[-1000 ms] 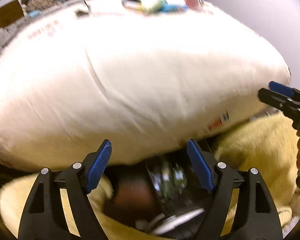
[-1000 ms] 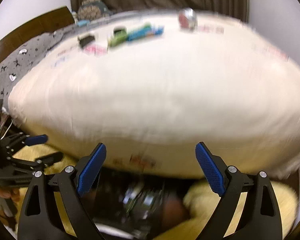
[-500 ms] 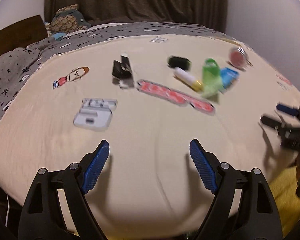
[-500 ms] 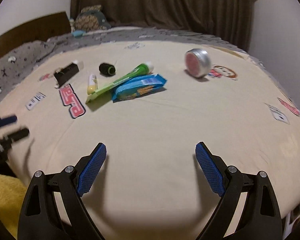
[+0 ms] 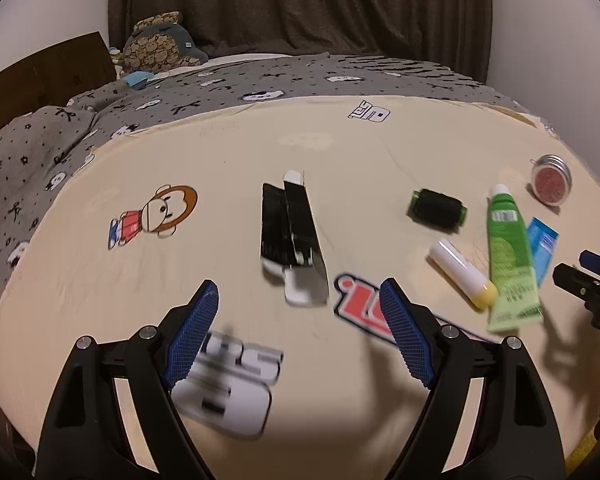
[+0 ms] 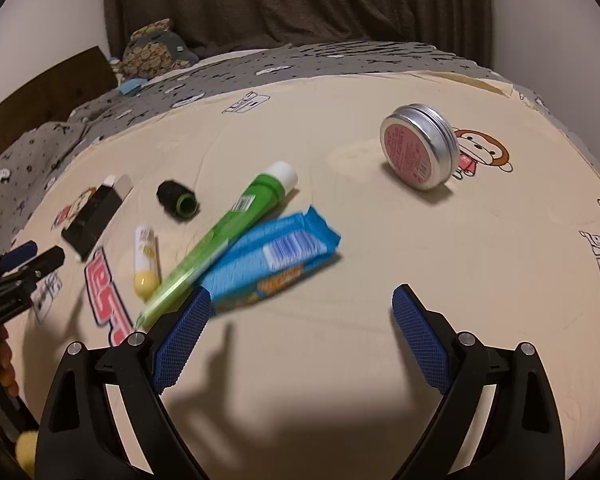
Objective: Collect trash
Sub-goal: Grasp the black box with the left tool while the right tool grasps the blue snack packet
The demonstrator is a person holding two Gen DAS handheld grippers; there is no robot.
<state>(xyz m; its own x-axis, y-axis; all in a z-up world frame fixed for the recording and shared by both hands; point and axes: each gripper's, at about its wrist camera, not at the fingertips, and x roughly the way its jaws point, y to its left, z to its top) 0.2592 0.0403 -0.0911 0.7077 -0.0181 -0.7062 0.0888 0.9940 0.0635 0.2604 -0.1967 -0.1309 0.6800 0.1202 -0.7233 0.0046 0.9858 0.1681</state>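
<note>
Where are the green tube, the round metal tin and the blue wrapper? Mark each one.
green tube (image 6: 236, 222), right wrist view, on the middle of its body, near the barcode.
round metal tin (image 6: 410, 152), right wrist view, on its pink labelled face.
blue wrapper (image 6: 284, 254), right wrist view, on its middle, at the barcode panel.

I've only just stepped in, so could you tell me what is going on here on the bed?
A person holds a two-finger gripper in each hand above a cream bedspread, to collect the trash on it. The left gripper and right gripper both have their jaws open and empty. Nothing is picked up yet: a black box, dark spool, lip balm stick, green tube, blue wrapper and round tin lie on the cloth.
</note>
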